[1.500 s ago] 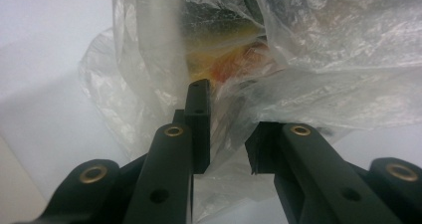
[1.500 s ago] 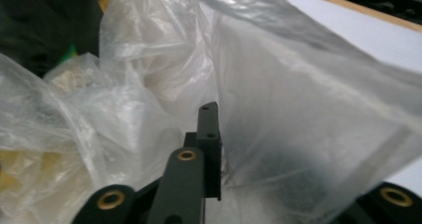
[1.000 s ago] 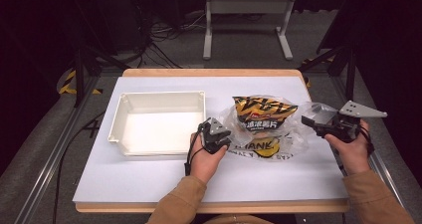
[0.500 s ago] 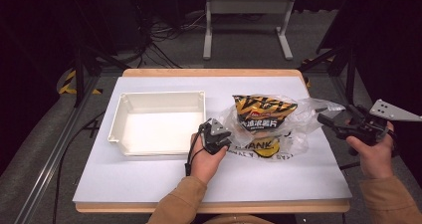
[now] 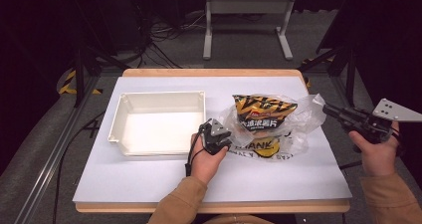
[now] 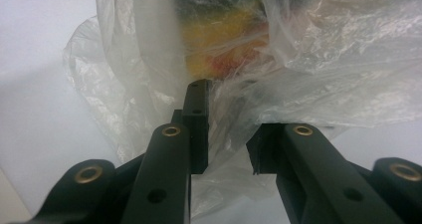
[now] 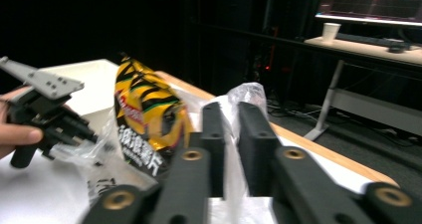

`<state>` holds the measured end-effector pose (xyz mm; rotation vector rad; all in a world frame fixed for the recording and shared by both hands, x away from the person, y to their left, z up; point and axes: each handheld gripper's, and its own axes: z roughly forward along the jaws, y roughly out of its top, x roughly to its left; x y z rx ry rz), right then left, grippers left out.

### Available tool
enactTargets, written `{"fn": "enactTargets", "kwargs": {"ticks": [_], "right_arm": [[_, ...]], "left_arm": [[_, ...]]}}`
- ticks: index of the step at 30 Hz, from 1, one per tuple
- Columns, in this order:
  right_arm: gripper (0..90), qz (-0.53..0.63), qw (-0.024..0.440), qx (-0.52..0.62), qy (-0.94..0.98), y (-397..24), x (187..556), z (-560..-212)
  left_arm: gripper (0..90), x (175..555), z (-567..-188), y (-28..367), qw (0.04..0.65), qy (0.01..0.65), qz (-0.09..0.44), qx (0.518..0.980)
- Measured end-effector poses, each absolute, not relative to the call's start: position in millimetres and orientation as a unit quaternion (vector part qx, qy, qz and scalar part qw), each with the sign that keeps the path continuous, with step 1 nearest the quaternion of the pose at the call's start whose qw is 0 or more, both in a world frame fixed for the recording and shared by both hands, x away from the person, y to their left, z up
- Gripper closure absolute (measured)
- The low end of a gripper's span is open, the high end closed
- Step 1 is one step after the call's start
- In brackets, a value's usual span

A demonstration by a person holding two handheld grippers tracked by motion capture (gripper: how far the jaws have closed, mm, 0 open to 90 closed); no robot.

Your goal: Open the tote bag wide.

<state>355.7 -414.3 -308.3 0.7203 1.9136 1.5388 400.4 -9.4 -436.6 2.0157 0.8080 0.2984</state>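
A white-topped table with a pale wooden edge carries two things. On its left half sits a shallow white tray, rectangular, open side up. To the tray's right, apart from it, lies a clear plastic bag spread loosely over the white surface, crinkled and partly lifted at its two sides. Inside it is a yellow-and-black striped snack packet (the printed characters on it are too small to read with certainty). The bag's lower edge, bearing dark lettering and a yellow patch, rests flat on the tabletop.
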Motion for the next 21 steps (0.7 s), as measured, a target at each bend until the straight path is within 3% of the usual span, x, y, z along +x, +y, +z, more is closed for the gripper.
{"fn": "enactTargets", "kwargs": {"ticks": [2,13,21], "right_arm": [[90.0,0.569,0.276,0.269,0.726,-406.9,357.6,-312.1],[90.0,0.52,0.214,0.283,0.777,-379.4,381.1,-356.5],[90.0,0.483,0.197,0.3,0.799,-369.8,392.4,-385.3]], "left_arm": [[73.6,400.1,-436.5,-9.6,0.457,0.327,0.121,0.818],[71.0,399.4,-436.7,-8.6,0.46,0.326,0.12,0.817],[60.3,399.0,-437.0,-9.6,0.47,0.319,0.122,0.814]]}}
